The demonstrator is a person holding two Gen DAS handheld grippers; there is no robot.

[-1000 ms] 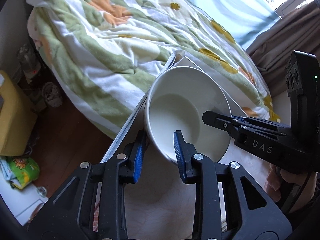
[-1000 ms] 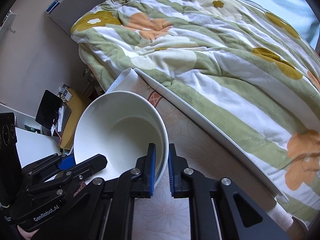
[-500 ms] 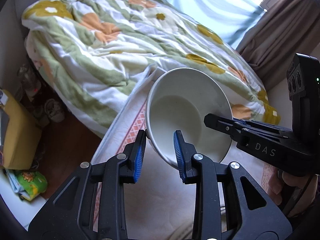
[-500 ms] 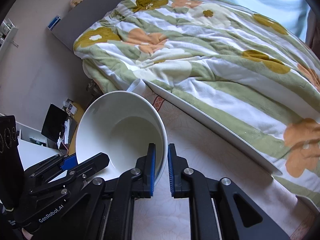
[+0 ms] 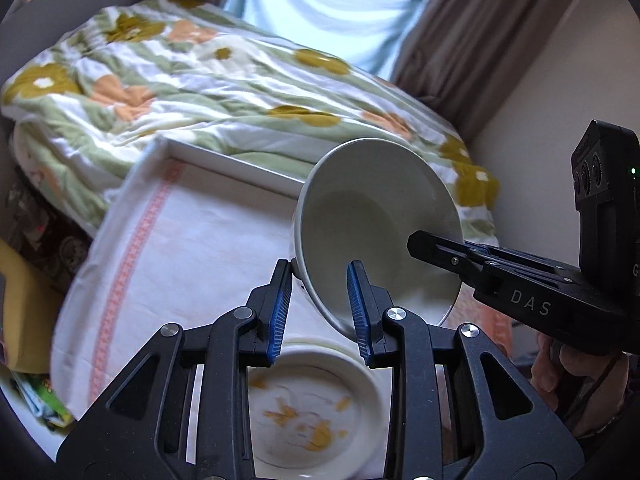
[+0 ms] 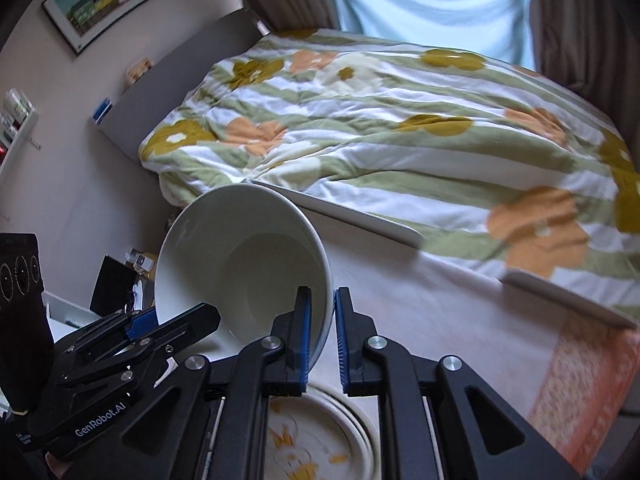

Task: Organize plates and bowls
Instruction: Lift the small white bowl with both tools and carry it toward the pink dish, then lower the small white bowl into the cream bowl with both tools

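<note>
Plate [image 5: 308, 412] half behind L jaws

Bed with flowered green, white and orange quilt [image 6: 400, 128] from nine to three o'clock; grey headboard [image 6: 168, 92] at ten; framed landscape picture [image 6: 112, 0] on pale wall at eleven; pale blue curtain [image 6: 432, 4] at twelve, daylight glowing through, flanked by brown drapes [image 6: 580, 40] toward one; white wall shelf [image 6: 18, 124] at nine; table under white cloth [image 5: 192, 248] with orange border at centre.
</note>
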